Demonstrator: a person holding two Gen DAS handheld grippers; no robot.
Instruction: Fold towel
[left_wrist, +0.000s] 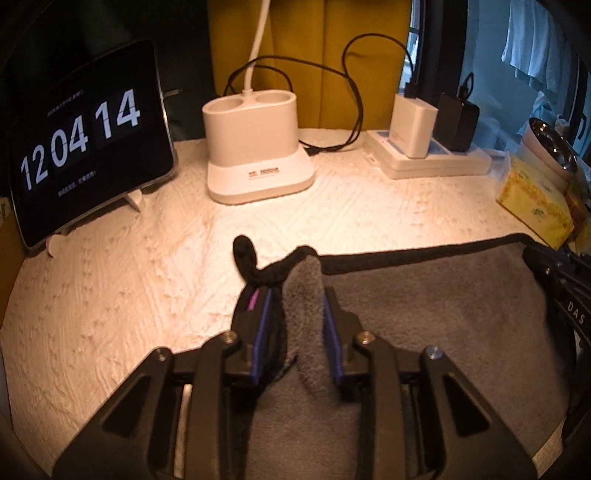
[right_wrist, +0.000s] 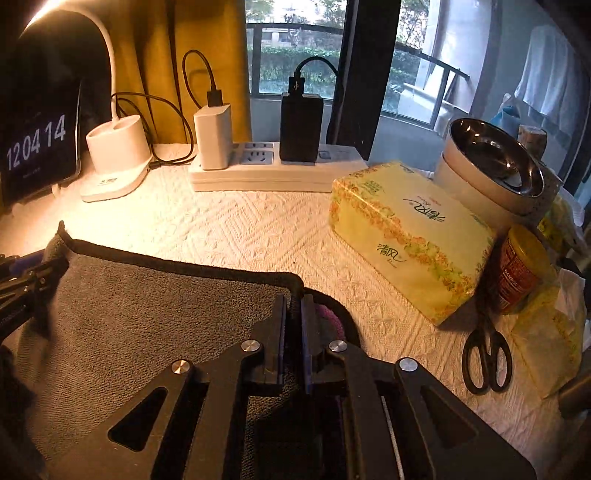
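- My left tool (left_wrist: 297, 295) has its fingers partly apart with a bunched fold of the gray towel (left_wrist: 424, 314) standing between them; from this view I cannot tell whether the pads actually pinch the cloth.
- My right tool (right_wrist: 293, 306) is clamped on the towel's black-trimmed edge at its far right corner, fingers drawn close together with the hem between them.
- The towel lies spread across the near part of the desk (right_wrist: 258, 229), on a white textured cover; its far hem runs roughly straight between my two tools, and a black loop (left_wrist: 245, 254) curls up at the left corner.
- In the left wrist view, the right tool shows at the far right rim, at the towel's other corner.
- Behind the towel, a tablet (left_wrist: 88, 147) propped on a stand reads 12 04 14.
- A white lamp base (left_wrist: 258, 147) sits beside it, and a power strip (right_wrist: 277, 170) carries a white charger (right_wrist: 212, 136) and a black charger (right_wrist: 301, 127).
- To the right stand a yellow tissue box (right_wrist: 410, 240), a steel bowl (right_wrist: 495, 162), a jar (right_wrist: 517, 269) and black scissors (right_wrist: 485, 354), all apart from the towel.
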